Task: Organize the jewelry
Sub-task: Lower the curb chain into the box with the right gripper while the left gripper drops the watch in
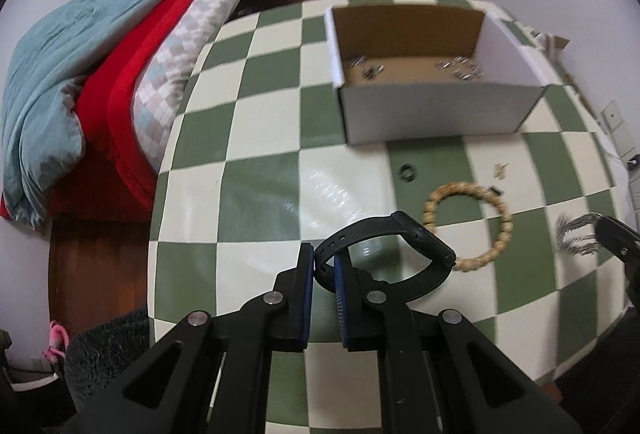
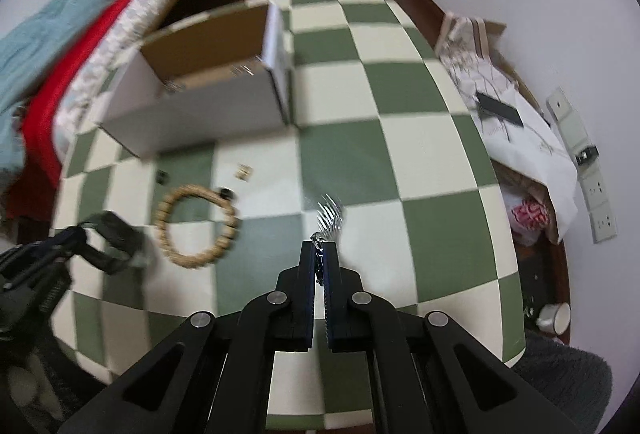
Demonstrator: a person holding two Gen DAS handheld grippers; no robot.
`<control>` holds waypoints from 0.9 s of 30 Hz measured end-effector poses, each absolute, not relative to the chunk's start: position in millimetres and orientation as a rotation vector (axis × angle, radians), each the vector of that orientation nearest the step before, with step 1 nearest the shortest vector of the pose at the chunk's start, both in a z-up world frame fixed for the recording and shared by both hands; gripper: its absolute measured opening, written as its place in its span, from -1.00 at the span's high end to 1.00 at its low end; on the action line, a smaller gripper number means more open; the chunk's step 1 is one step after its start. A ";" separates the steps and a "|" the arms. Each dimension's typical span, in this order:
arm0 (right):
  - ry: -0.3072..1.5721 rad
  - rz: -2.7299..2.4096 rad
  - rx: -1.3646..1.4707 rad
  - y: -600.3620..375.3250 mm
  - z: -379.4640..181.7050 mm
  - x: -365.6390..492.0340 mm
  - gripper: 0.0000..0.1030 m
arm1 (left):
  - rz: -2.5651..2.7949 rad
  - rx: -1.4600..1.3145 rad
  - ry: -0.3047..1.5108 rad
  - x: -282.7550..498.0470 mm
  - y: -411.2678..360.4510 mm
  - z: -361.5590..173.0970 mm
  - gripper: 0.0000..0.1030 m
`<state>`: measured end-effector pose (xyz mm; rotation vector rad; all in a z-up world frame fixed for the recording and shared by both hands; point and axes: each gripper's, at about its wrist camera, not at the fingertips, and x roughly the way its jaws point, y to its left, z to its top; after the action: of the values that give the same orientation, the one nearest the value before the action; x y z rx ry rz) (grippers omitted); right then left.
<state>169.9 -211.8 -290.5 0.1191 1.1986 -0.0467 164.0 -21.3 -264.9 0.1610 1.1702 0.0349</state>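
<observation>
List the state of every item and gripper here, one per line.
Left gripper: shut on the watch.
Right gripper: shut on the chain.
Box: open, small metal pieces inside.
Bead bracelet: flat on the table.
Black ring: on the table.

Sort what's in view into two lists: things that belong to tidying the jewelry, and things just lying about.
Belongs to the job:
- black watch, clamped in the left gripper
- silver chain, clamped in the right gripper
- beaded bracelet
- black ring
- small gold piece
- cardboard box, some jewelry already inside

Just lying about:
- bedding
- phone
- white cup
</observation>
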 end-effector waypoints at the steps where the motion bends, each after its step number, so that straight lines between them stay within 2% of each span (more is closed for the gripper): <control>1: 1.188 -0.040 0.120 -209.4 -285.3 169.6 0.93 | 0.026 0.158 1.157 162.5 -23.4 -258.9 0.86; 18: 0.991 0.056 0.118 -184.8 -182.0 171.0 0.93 | -0.031 0.053 0.938 174.6 -23.7 -146.4 0.86; 27: 0.916 0.093 0.127 -178.9 -142.2 205.6 0.93 | -0.028 0.026 0.915 215.0 -18.3 -128.1 0.86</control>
<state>205.6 -178.9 -142.2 0.1268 0.9159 0.0931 215.0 -18.3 -128.1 0.0257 0.9152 -0.0279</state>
